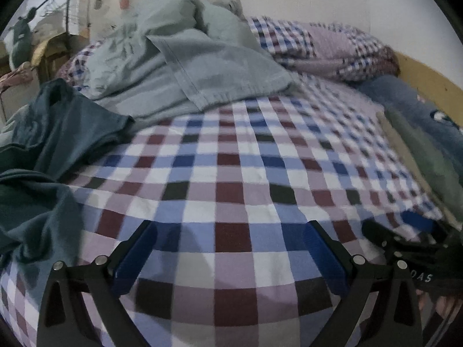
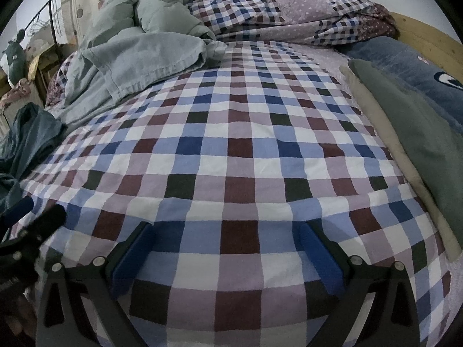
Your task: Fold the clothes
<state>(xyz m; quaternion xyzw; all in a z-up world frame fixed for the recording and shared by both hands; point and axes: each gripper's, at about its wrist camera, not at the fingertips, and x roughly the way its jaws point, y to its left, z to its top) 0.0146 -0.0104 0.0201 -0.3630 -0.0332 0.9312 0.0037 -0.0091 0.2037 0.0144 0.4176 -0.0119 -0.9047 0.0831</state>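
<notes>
Right now nothing's gripped: left tool [image 1: 231,248] and right tool [image 2: 228,248] both spread wide over bare checked bed [image 2: 240,144]. Dark teal shirt [image 1: 49,156] lies crumpled at 9 o'clock, grey-green clothes [image 1: 185,69] at 11. Prob. next: left reaches for shirt, pulls it flat.

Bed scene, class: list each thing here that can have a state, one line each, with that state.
Left gripper: open, empty, above the checked sheet.
Right gripper: open, empty.
Dark teal cotton garment: crumpled, unfolded, at the bed's left edge.
Pale grey-green fabric garment: heaped, unfolded.
Checked cotton bedsheet: spread flat.
Checked quilt: bunched against the wall.
</notes>
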